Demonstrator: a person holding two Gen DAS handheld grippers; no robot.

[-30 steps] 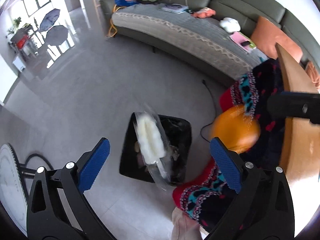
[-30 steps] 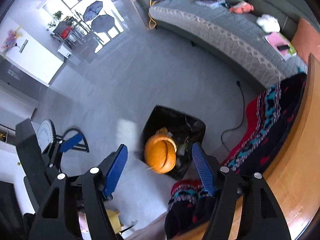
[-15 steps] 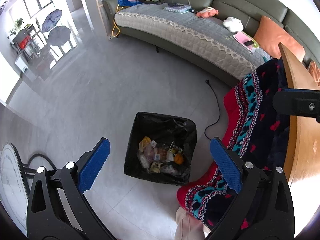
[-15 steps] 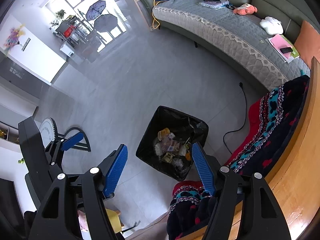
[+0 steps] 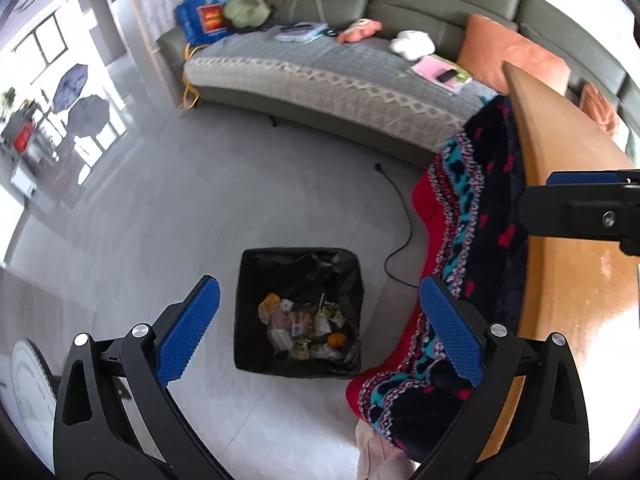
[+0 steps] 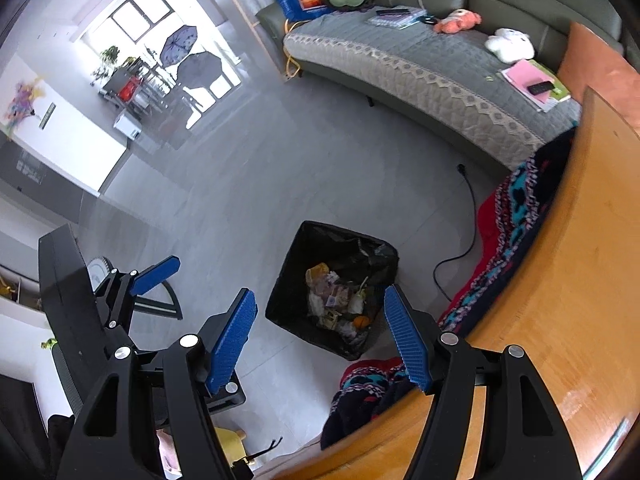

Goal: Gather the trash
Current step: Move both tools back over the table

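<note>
A grey sofa (image 5: 320, 76) curves across the top of the frame, and the wooden desk (image 5: 568, 240) fills the right side. At lower centre on the floor stands the black-lined trash bin (image 5: 298, 264), wrappers and an orange piece (image 5: 337, 339) inside. Left hand-held gripper (image 5: 320, 330) and right hand-held gripper (image 6: 320, 334) both hang above it, released and empty.

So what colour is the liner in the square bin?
Black plastic liner, clearest in the right wrist view.

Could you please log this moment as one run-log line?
left gripper: open, empty | right gripper: open, empty | trash bin: on floor, holds trash
</note>
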